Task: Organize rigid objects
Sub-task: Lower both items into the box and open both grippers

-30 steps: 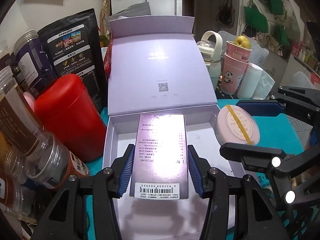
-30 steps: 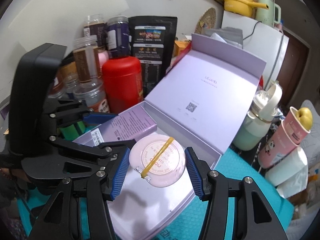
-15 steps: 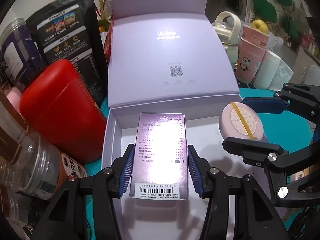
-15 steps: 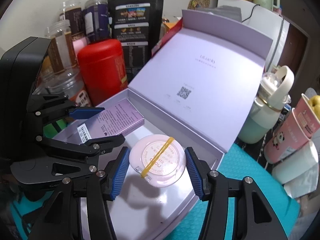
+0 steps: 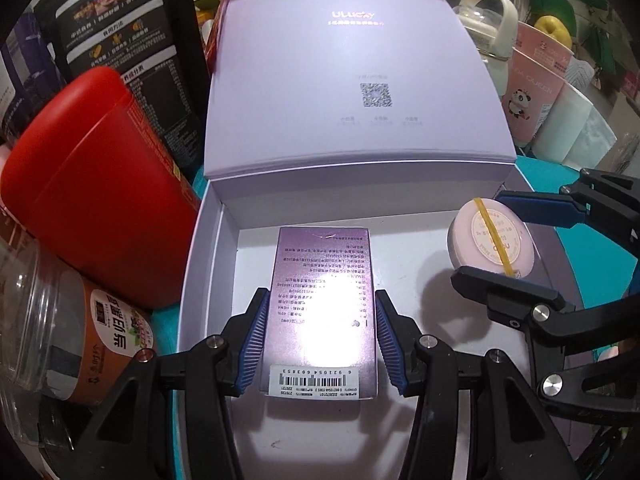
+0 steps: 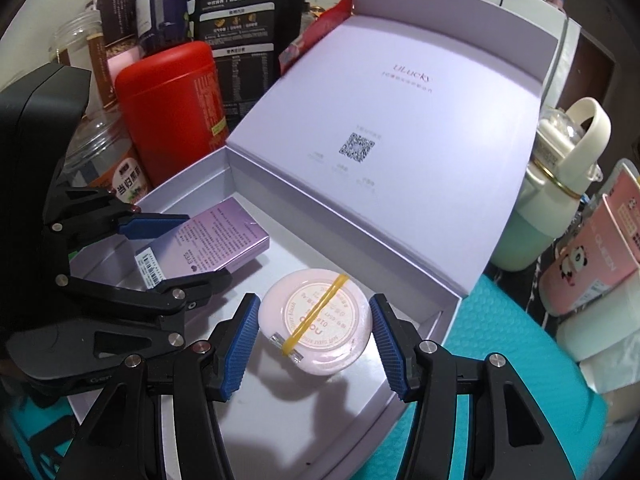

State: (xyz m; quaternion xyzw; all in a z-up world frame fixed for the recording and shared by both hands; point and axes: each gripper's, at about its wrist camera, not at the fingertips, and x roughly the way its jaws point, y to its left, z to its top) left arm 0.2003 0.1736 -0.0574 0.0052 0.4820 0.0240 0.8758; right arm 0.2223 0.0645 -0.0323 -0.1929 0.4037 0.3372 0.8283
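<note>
A teal surface (image 6: 520,380) crowded with containers carries an open lilac gift box (image 6: 400,216), its hinged lid (image 5: 352,80) leaning back and showing a QR code on the inner face. To the box's left stand a red canister (image 5: 100,184), a clear jar with an orange label (image 5: 80,328) and a black printed pouch (image 5: 124,40); to its right are a pale green bottle with a white loop handle (image 6: 556,200) and pink panda cups (image 6: 592,264). The left hand-held gripper (image 5: 320,336) clasps a purple carton (image 5: 324,304) by its long sides, blue pads tight against it, the barcode end nearest the camera. The carton hangs tilted over the left half of the box's white interior, casting a shadow on the floor below it; whether its far end touches the floor cannot be told. The right hand-held gripper (image 6: 314,340) grips a round pink compact (image 6: 316,320) with a yellow rubber band (image 6: 320,306) across its labelled face, pads pressing on either side. The compact sits over the right half of the box interior, near the right wall, well apart from the carton, and its shadow falls on the box floor beneath.
</note>
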